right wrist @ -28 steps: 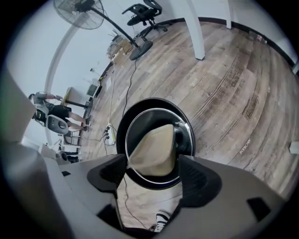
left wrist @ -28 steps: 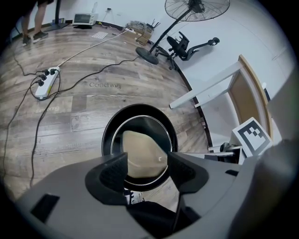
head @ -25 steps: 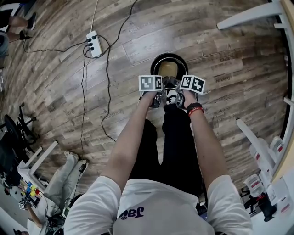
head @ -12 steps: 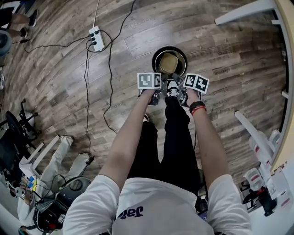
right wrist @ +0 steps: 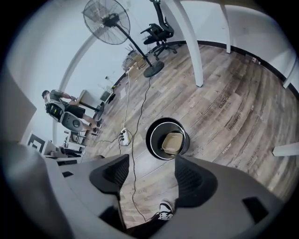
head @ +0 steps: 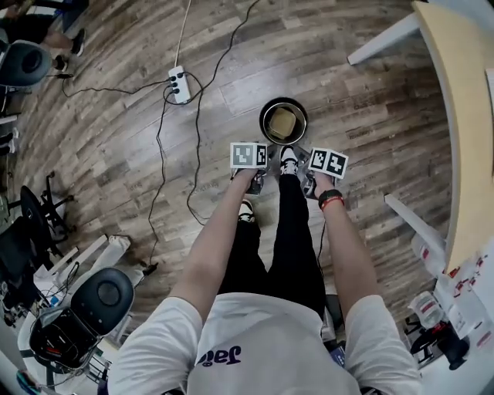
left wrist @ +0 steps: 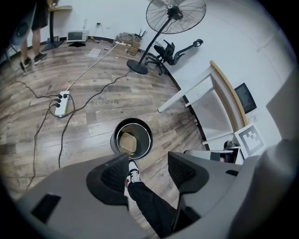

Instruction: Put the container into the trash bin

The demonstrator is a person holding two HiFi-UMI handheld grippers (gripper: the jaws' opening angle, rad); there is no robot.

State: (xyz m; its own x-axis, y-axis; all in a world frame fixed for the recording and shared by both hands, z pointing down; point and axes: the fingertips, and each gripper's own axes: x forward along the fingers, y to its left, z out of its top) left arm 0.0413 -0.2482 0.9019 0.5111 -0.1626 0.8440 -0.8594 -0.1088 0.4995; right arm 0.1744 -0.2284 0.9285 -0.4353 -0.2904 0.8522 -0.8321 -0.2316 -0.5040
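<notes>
The round black trash bin point(head: 263, 128) stands on the wood floor just ahead of the person's shoes. The tan container point(head: 282, 122) lies inside it, well below the rim. My left gripper point(head: 257, 180) and right gripper point(head: 309, 183) hang side by side above the feet, high over the bin. In the left gripper view the bin point(left wrist: 140, 124) and container point(left wrist: 128, 143) lie beyond the open, empty left gripper point(left wrist: 148, 161). In the right gripper view the bin point(right wrist: 154, 131) holds the container point(right wrist: 173, 142); the right gripper point(right wrist: 152, 164) has its jaws closing with nothing between them.
A white power strip point(head: 179, 83) with black cables trailing across the floor lies left of the bin. A light wooden table point(head: 455, 116) fills the right side. A black office chair point(head: 108, 290) stands at lower left. A pedestal fan point(left wrist: 175, 14) stands by the far wall.
Both grippers have risen away from the bin, which now looks smaller and farther off. The container stays in the bin.
</notes>
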